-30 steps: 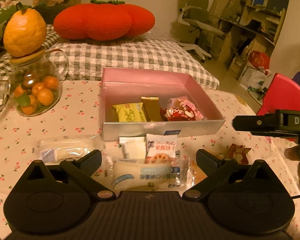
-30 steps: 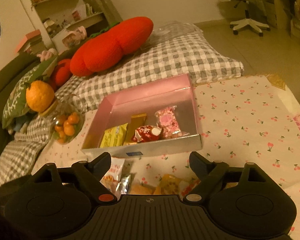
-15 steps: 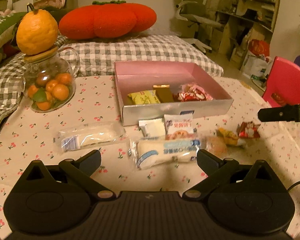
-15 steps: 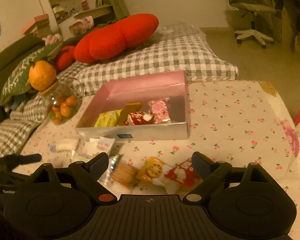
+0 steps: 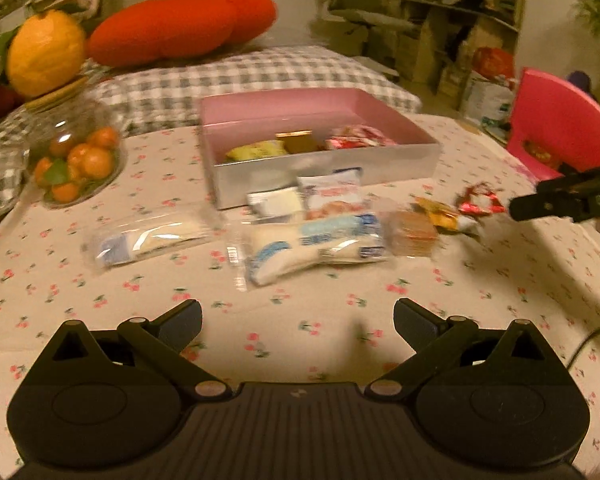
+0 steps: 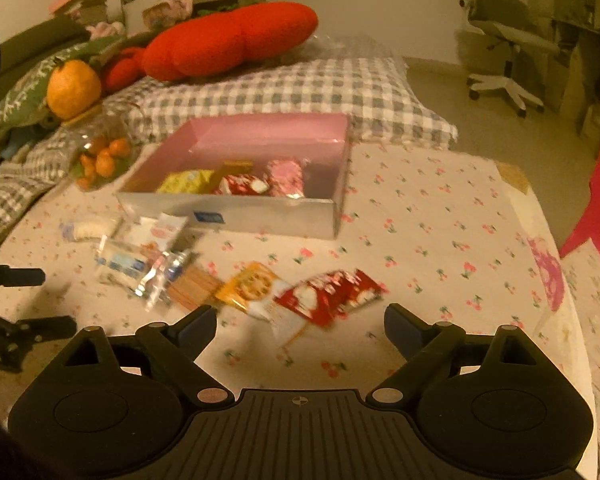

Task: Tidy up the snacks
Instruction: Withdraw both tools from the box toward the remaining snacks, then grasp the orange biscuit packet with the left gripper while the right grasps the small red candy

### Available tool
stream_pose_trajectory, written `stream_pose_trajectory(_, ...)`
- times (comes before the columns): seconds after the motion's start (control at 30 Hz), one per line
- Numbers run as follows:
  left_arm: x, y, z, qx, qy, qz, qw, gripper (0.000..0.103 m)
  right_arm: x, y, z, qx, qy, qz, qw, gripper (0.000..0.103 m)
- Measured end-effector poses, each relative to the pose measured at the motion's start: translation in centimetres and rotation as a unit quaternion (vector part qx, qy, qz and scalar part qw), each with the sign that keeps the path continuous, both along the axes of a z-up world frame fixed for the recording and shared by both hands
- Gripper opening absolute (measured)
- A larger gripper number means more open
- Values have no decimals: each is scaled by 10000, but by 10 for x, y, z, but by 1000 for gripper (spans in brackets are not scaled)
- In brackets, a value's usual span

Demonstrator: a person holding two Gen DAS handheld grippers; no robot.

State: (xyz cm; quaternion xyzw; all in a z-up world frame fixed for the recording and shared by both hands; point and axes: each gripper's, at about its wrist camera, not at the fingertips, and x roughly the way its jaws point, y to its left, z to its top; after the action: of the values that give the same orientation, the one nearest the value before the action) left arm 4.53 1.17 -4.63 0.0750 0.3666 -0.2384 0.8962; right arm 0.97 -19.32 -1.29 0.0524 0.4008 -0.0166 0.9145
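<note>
Right gripper (image 6: 298, 322): jaws spread wide with nothing between them; compared with a second ago it has pulled back from the box and dropped lower, so the loose packets that were hidden under its fingers now lie in plain view ahead.
Left gripper (image 5: 298, 318): also wide open and empty; it too has backed off, and the snack row that sat between its fingertips now lies clear of them toward 12 o'clock.
Pink box (image 6: 340, 200): on the cherry-print cloth (image 6: 440, 240) at 12 o'clock in the right view; it already holds a yellow packet (image 6: 186, 181), a brown bar and two red-and-pink packets.
Loose snacks: red packet (image 6: 332, 294) just ahead of the right jaws at 12 o'clock, orange packet (image 6: 250, 284) touching it at 11 o'clock, brown wafer beside that; long white-and-blue packet (image 5: 314, 246) at 12 o'clock of the left jaws, clear packet (image 5: 148, 238) at 10 o'clock.
Meaning for the task: judging by the retreat, both hands look to be lining up a fresh pick; most snacks remain outside the box.
Likely next target: the red packet for the right, the white-and-blue packet for the left.
</note>
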Motion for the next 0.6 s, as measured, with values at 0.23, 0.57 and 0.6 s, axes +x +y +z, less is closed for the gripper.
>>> stream_pose_trajectory(0.23,-8,-29,-3,101,-162,-543,9983,102,2,-18,-7,338,128,-302,9989,93)
stream_pose_trajectory(0.57,-14,-56,-8,303,-320,-946,9945,101,33,-27,-19,1138,300,-836,9895,91)
stream_pose_trajectory(0.6,-15,-57,-8,312,-333,-973,9942,101,37,-28,-21,1199,336,-896,9882,90)
